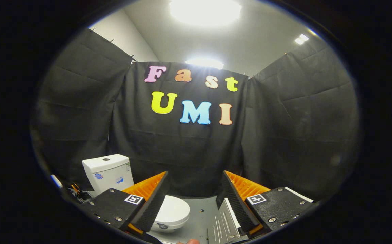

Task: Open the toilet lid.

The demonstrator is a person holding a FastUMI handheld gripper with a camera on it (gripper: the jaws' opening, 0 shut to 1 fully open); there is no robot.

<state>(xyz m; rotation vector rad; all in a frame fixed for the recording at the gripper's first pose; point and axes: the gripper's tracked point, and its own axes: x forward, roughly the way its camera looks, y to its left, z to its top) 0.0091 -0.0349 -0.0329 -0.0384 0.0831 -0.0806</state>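
A small white toilet stands on the grey floor by the black booth wall. Its tank [108, 173] rises behind my left finger [150, 200]. The white lid [174, 210] lies shut and flat over the bowl, partly hidden by that finger. My gripper [194, 179] hangs above and to the right of the lid, open, with a wide gap and nothing between its fingers. The right finger [238, 200] is over the bare floor, clear of the toilet.
A bundle of cables and small tools [75, 191] lies left of the tank. A ribbed grey metal piece [221, 225] sits under the right finger. Grey floor [202, 211] stretches to the right of the bowl. Black cloth walls close in on three sides.
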